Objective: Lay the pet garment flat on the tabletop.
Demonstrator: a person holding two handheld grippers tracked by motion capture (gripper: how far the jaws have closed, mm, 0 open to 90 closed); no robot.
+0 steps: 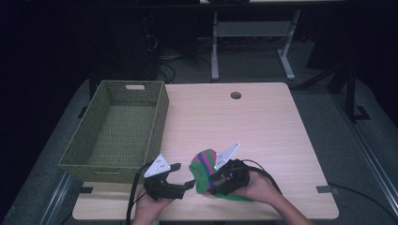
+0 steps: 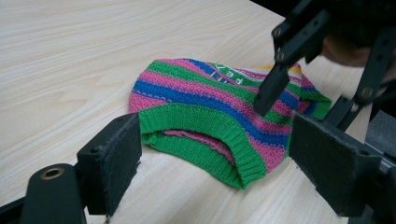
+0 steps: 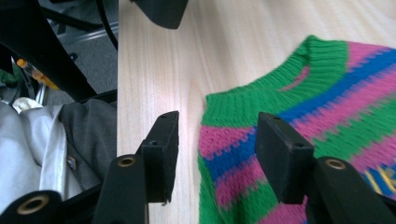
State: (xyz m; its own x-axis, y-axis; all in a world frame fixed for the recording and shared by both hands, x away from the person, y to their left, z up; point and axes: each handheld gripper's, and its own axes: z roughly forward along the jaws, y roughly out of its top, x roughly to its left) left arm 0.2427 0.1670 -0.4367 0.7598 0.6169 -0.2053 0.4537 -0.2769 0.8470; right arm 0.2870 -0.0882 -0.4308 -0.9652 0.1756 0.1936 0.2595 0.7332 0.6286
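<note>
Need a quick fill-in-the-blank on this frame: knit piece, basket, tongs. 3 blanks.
1. The striped knit garment has a ribbed hem coloured ____.
2. The woven basket stands at the table's ____ side in the high view.
3. The left tongs stand ____, their pads on either side of the hem without pressing it.

Missing words: green; left; open

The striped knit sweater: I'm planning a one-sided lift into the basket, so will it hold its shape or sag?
The striped knit sweater will probably sag: it lies soft and rumpled, its green hem gaping. It looks light. The open knit should grip rather than slip on the fingers.
</note>
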